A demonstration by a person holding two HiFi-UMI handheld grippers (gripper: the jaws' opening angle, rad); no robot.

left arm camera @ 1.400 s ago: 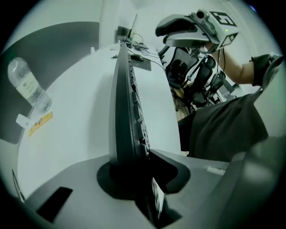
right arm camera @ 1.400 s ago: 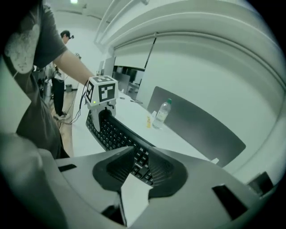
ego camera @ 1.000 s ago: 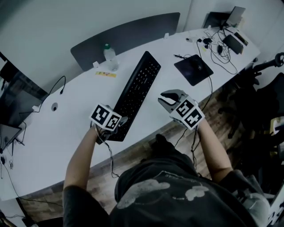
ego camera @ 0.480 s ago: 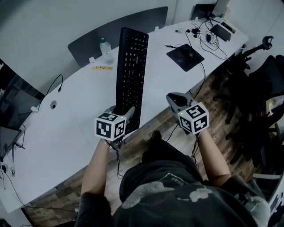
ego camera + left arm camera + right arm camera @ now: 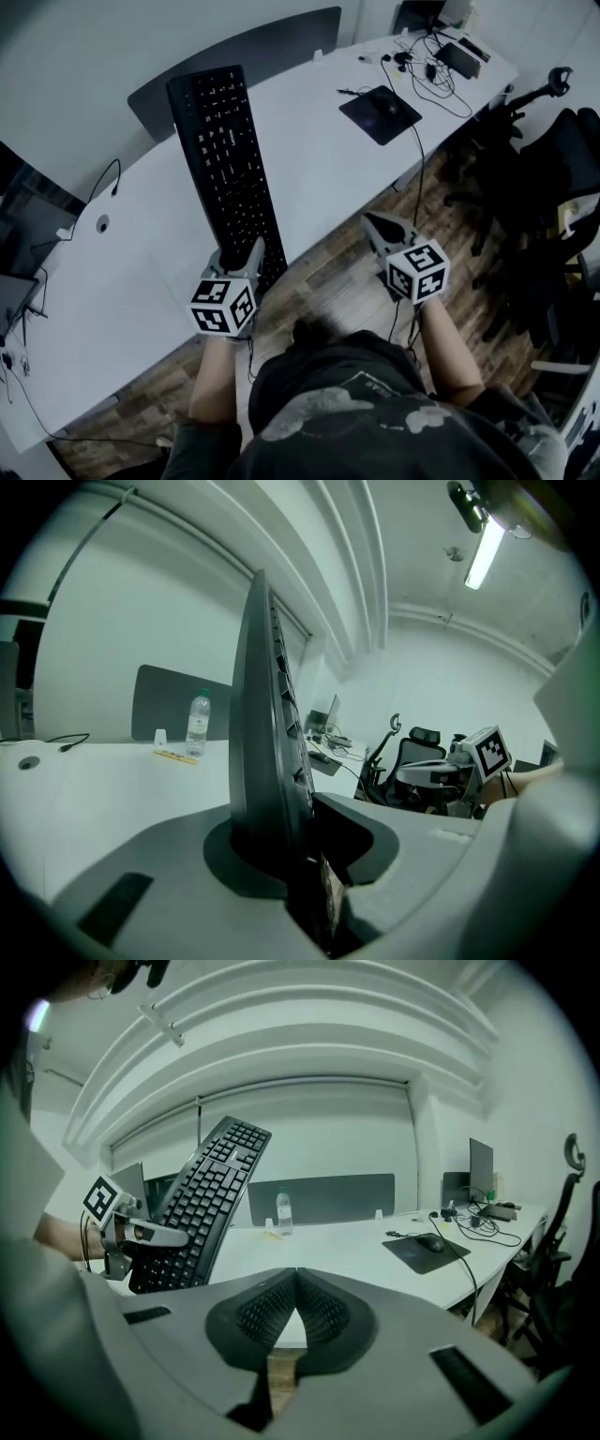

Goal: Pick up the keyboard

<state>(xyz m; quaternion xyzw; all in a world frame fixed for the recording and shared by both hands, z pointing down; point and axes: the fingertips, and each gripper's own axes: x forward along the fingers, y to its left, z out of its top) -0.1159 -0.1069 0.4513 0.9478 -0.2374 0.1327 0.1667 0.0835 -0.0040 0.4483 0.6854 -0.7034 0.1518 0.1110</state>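
Keyboard [image 5: 225, 159] clamped in left hand-held gripper [image 5: 246, 260]; right hand-held gripper [image 5: 379, 225] just closed, empty; mousepad [image 5: 380, 114] beyond.

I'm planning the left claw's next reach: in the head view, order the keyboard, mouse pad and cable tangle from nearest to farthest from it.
1. Keyboard, gripped in the left claw itself.
2. Mouse pad, right of it on the desk.
3. Cable tangle, at the desk's far right end.

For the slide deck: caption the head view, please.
Left gripper holds the long black keyboard by one end, raised off the white table; right gripper just closed, empty.
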